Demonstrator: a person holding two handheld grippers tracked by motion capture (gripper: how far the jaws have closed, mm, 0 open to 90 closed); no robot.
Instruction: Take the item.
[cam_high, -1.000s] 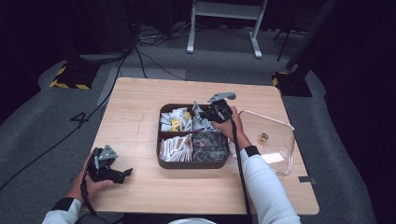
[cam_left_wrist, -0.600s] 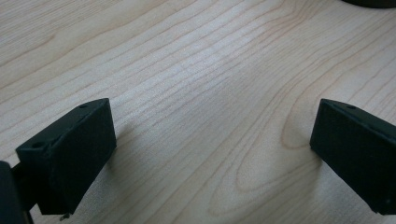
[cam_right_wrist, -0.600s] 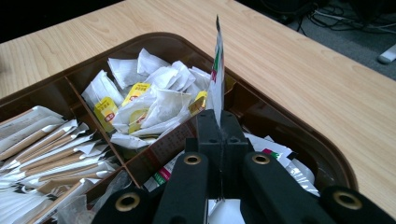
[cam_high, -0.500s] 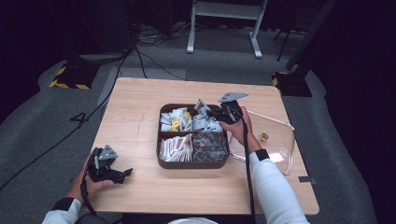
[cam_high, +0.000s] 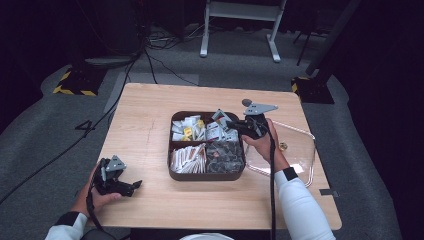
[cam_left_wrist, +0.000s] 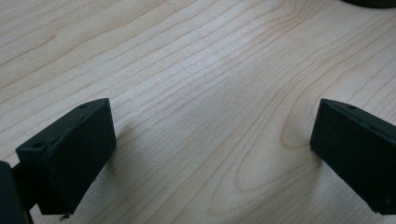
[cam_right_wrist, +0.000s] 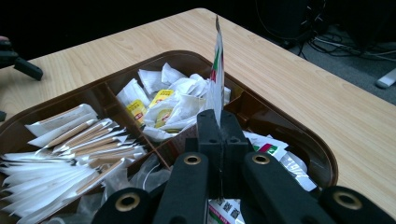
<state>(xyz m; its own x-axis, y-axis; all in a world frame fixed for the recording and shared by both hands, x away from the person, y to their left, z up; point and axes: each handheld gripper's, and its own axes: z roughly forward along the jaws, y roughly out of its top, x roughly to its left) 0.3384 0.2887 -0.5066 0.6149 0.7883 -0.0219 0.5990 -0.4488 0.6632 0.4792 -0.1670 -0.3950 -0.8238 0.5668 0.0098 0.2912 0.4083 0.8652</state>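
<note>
Jaws of the right gripper (cam_right_wrist: 219, 140) clenched on the lower edge of a white sachet (cam_right_wrist: 216, 79) (red and green print on its face), which stands upright on edge above the brown compartment tray (cam_right_wrist: 299, 140); jaws of the left gripper (cam_left_wrist: 210, 154) released and wide apart, nothing between them, resting low over bare worktop (cam_left_wrist: 187, 56). In the high view the right gripper (cam_high: 239, 125) is over the tray's far right compartment, and the left gripper (cam_high: 131, 186) lies near the worktop's near left corner, well apart from the tray (cam_high: 172, 165). A clear lid (cam_high: 300, 145) lies just to the right of the tray. The sachet is pinched by a narrow margin only, so a quick swing could let it pivot or slip out and drop back among the other packets; its loose upper part could also catch on neighbouring sachets (cam_right_wrist: 182, 102) and drag one out.
</note>
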